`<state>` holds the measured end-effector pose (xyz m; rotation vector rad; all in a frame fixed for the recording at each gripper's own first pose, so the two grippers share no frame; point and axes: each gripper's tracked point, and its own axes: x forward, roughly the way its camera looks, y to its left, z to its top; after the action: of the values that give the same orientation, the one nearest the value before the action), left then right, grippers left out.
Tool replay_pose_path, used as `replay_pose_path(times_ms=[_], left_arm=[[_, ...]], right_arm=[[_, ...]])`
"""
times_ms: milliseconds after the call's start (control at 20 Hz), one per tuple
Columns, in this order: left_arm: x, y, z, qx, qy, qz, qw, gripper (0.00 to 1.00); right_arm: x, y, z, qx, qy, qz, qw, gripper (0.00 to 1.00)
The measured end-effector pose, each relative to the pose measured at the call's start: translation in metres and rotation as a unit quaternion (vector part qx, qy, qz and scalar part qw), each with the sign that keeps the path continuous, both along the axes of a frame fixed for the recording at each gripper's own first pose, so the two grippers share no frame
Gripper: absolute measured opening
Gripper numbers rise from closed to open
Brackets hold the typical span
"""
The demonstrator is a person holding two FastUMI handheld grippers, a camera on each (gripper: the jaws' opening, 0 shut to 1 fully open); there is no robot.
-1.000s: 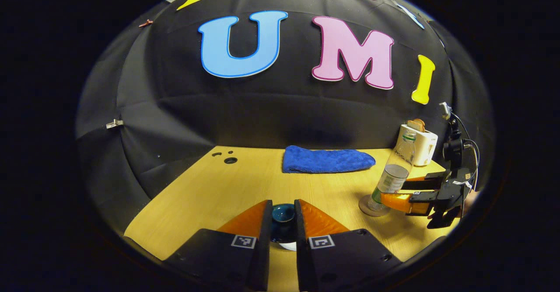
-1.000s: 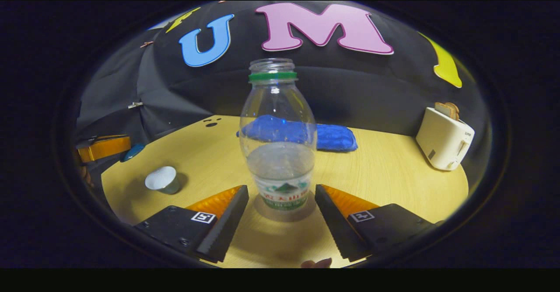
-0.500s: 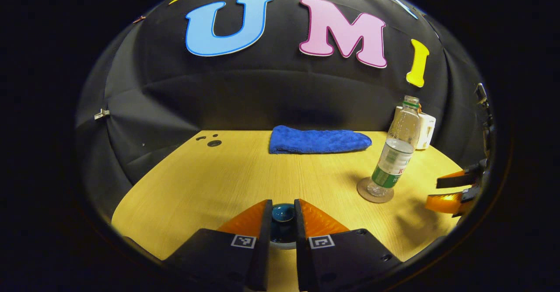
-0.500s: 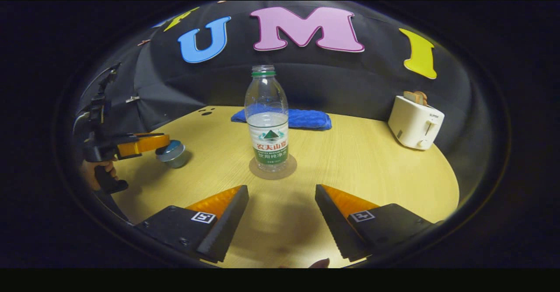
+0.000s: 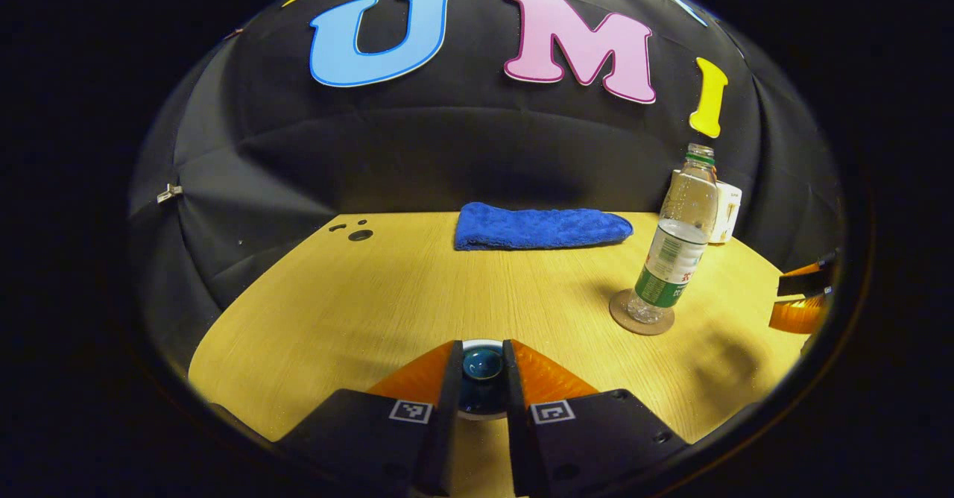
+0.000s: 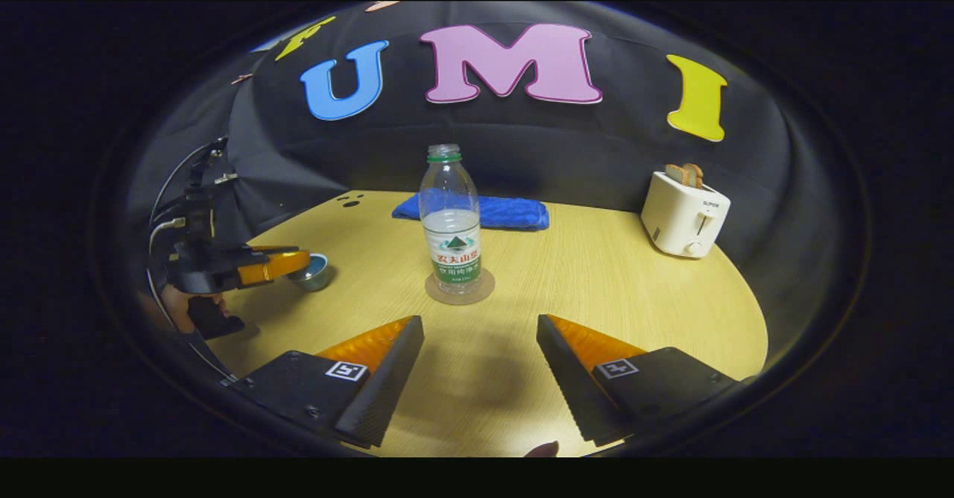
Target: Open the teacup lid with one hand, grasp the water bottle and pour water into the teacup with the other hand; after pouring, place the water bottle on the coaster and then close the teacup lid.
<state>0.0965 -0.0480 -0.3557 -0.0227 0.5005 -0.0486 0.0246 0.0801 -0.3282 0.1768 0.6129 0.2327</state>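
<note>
Left gripper [image 5: 481,379], bottom center of the left gripper view: fingers pinched on the knob of the dark blue teacup lid [image 5: 481,364], 1 on each side. A pale rim shows just under the lid, so I judge it is at or on the teacup [image 6: 313,273], which sits at mid-left of the right gripper view; I cannot tell whether it is fully seated.

Right gripper [image 6: 477,360], bottom center of its own view: fingers spread wide, holding nothing, well back from the water bottle [image 6: 450,218].

Bottle stands upright on the round coaster [image 6: 460,290], center frame, cap off, part full.

Risks as I judge them:
- Lid let go while tilted or off-center: it rides the rim, slides off, or rocks the cup and slops water.
- Pulling away before the fingers part: lid or cup gets dragged.
- A right-gripper swing could knock the open bottle.

Count: 2 grippers, 1 bottle, 1 coaster, 1 teacup, 1 lid, 1 blue cloth [image 6: 477,212], 1 white toaster [image 6: 684,215] with toast, 1 worktop [image 6: 618,297].
</note>
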Motion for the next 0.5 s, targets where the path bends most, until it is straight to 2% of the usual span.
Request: replay_pose_path(times_ms=[100, 150, 500], left_arm=[[-0.001, 0.0, 0.007, 0.001, -0.007, -0.002, 1.0, 0.36], [-0.001, 0.001, 0.009, 0.001, -0.01, -0.004, 1.0, 0.34], [-0.011, 0.011, 0.048, 0.006, -0.026, 0.001, 1.0, 0.46]], right_arm=[[0.002, -0.002, 0.011, 0.002, -0.009, -0.002, 1.0, 0.95], [0.004, -0.002, 0.016, 0.001, -0.012, -0.002, 1.0, 0.95], [0.003, -0.003, 0.07, -0.002, -0.048, -0.001, 0.999, 0.95]])
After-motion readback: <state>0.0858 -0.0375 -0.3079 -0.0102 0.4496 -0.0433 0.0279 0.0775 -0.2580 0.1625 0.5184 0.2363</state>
